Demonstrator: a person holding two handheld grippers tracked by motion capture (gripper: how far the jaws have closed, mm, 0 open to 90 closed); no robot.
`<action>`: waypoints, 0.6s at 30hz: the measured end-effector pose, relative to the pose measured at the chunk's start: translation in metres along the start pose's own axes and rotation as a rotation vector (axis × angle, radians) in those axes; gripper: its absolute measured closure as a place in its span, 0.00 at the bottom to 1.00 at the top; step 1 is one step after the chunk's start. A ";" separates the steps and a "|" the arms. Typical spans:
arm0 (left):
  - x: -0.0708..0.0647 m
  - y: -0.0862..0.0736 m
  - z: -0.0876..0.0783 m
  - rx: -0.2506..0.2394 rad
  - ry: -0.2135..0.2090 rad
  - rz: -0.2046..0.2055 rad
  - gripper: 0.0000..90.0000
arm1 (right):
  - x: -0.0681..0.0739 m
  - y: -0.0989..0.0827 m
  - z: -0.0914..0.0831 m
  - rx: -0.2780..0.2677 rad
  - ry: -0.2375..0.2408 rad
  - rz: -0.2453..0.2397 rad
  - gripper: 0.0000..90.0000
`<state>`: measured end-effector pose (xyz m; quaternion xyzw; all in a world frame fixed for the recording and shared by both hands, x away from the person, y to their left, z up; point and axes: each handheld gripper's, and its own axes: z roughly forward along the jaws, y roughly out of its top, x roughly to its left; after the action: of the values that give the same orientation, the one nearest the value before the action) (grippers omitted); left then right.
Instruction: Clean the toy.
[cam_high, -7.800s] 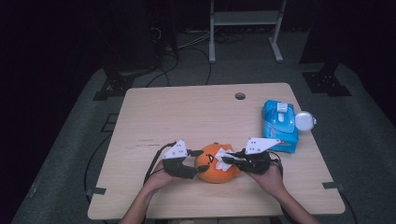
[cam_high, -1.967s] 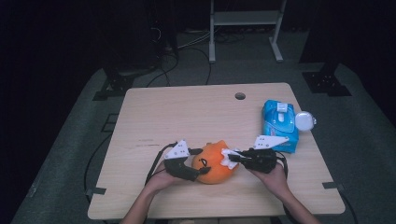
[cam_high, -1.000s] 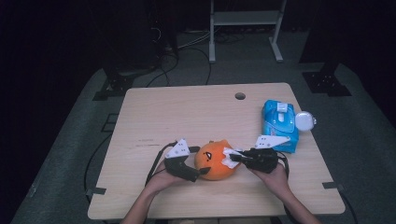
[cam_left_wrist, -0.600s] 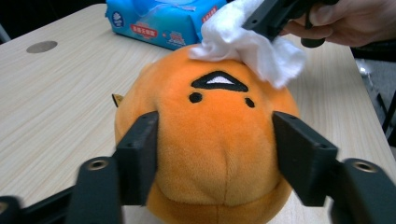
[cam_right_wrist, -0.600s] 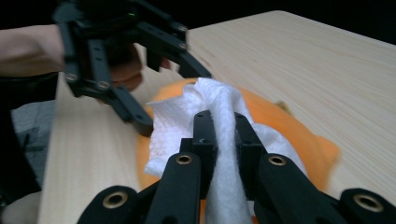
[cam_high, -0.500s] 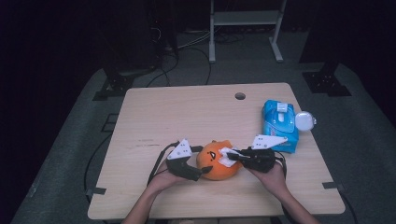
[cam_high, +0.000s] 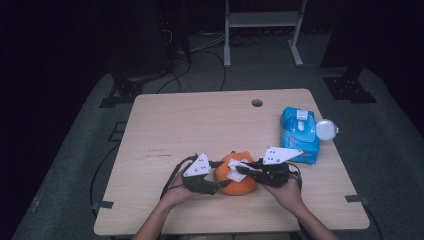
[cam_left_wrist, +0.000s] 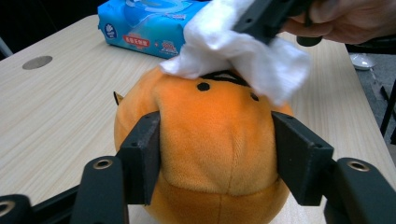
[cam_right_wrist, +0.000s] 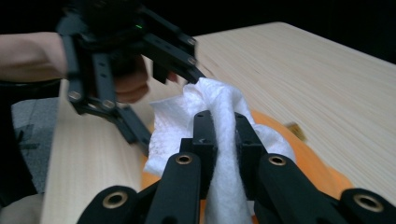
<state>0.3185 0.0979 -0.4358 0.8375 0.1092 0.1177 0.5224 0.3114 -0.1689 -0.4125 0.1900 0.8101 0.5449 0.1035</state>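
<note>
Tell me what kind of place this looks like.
Probably a studio or lab set up for recording, not a home: one light wooden table stands on grey carpet amid darkness, loose cables run across the floor behind it, and a metal stand sits at the back.

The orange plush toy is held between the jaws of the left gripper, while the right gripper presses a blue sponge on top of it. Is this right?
Not quite. The right gripper holds a white wipe, not a blue sponge, as the right gripper view shows. The rest stands: the left gripper has just been closing its jaws, which now press on the orange plush toy.
</note>
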 end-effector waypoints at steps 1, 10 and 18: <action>0.001 -0.001 0.000 -0.005 0.008 -0.020 0.37 | -0.004 -0.002 -0.001 0.005 -0.009 0.013 0.91; 0.007 -0.005 0.003 0.006 0.014 -0.129 0.28 | -0.019 -0.010 -0.010 0.013 -0.049 0.070 0.91; -0.012 0.011 0.008 0.005 0.014 0.022 0.39 | 0.015 0.008 0.004 -0.013 0.026 -0.042 0.91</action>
<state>0.3106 0.0830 -0.4306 0.8391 0.1037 0.1290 0.5182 0.3008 -0.1563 -0.4061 0.1653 0.8116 0.5503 0.1057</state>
